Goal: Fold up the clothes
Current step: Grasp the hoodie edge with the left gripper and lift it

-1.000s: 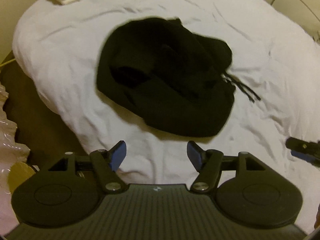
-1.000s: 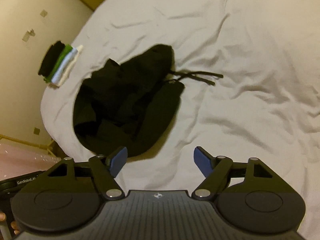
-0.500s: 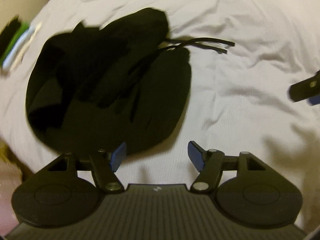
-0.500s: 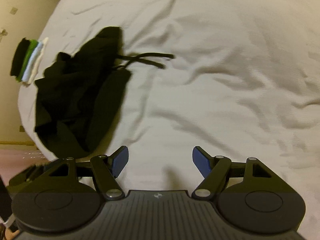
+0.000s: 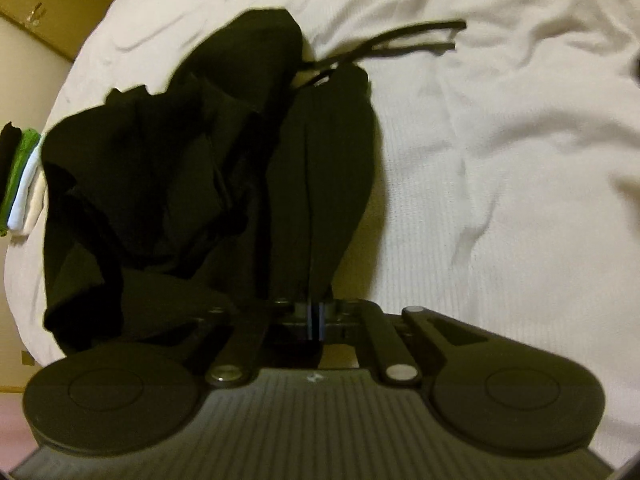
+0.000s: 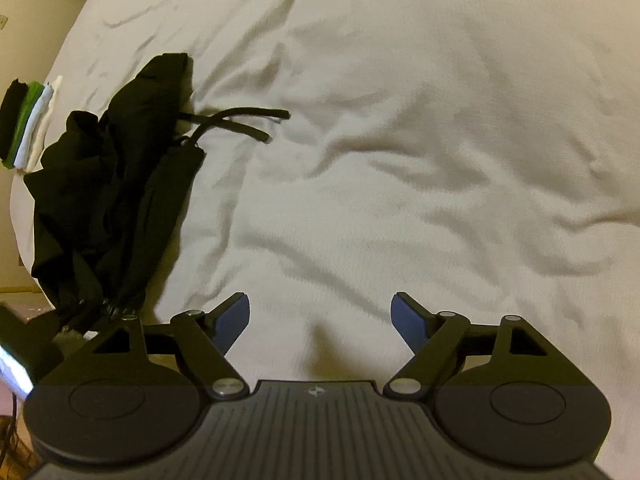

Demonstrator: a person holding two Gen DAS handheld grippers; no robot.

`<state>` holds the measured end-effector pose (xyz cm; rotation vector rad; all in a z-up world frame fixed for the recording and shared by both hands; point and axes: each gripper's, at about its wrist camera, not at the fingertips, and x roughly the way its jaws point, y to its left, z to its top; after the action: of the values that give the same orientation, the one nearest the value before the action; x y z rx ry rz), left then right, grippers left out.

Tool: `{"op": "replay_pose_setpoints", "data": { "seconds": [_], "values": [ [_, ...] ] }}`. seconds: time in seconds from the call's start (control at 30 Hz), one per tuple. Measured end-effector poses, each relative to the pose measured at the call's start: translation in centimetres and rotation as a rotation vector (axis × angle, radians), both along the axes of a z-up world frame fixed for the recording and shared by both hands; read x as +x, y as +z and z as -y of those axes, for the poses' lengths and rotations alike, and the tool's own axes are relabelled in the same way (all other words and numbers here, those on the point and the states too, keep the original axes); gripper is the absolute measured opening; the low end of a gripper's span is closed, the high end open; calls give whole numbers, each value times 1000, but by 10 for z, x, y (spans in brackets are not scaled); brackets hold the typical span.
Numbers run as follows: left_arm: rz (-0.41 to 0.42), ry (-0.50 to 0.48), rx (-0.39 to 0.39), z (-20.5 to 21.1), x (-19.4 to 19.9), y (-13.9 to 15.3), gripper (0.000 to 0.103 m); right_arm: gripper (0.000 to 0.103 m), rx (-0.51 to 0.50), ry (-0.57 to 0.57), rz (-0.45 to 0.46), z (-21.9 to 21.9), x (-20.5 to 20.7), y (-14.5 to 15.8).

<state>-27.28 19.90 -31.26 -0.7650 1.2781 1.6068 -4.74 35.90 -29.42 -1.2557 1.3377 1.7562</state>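
A crumpled black garment (image 5: pixel 192 184) with two drawstrings (image 5: pixel 400 38) lies on a white bed sheet (image 5: pixel 500 160). My left gripper (image 5: pixel 314 316) is shut on the garment's near edge, which pulls into a taut ridge above the pads. In the right wrist view the garment (image 6: pixel 116 184) lies at the left, its drawstrings (image 6: pixel 240 122) pointing right. My right gripper (image 6: pixel 320 320) is open and empty over bare sheet, to the right of the garment.
A small stack of folded clothes (image 5: pixel 20 184), black, green, blue and white, sits at the bed's far left edge; it also shows in the right wrist view (image 6: pixel 30 124). The sheet (image 6: pixel 440 160) is wrinkled. Beyond the bed's left edge is a beige wall and floor.
My left gripper moved in to the garment's near edge and shut on it. My right gripper shifted right, so the garment slid to the left of its view; it stayed open.
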Motion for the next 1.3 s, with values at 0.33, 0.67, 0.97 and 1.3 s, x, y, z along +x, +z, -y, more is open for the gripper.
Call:
{"op": "replay_pose_setpoints", "data": {
  "seconds": [0.33, 0.67, 0.97, 1.3],
  "values": [
    [-65, 254, 23, 132, -86, 92, 3, 81, 38, 27, -18, -12, -21, 11],
    [399, 617, 148, 174, -114, 89, 43, 84, 19, 134, 14, -6, -49, 4],
    [720, 839, 259, 177, -85, 12, 47, 87, 0, 210, 45, 3, -69, -8],
    [536, 831, 411, 133, -101, 5, 24, 89, 20, 272, 88, 5, -82, -17]
  ]
}}
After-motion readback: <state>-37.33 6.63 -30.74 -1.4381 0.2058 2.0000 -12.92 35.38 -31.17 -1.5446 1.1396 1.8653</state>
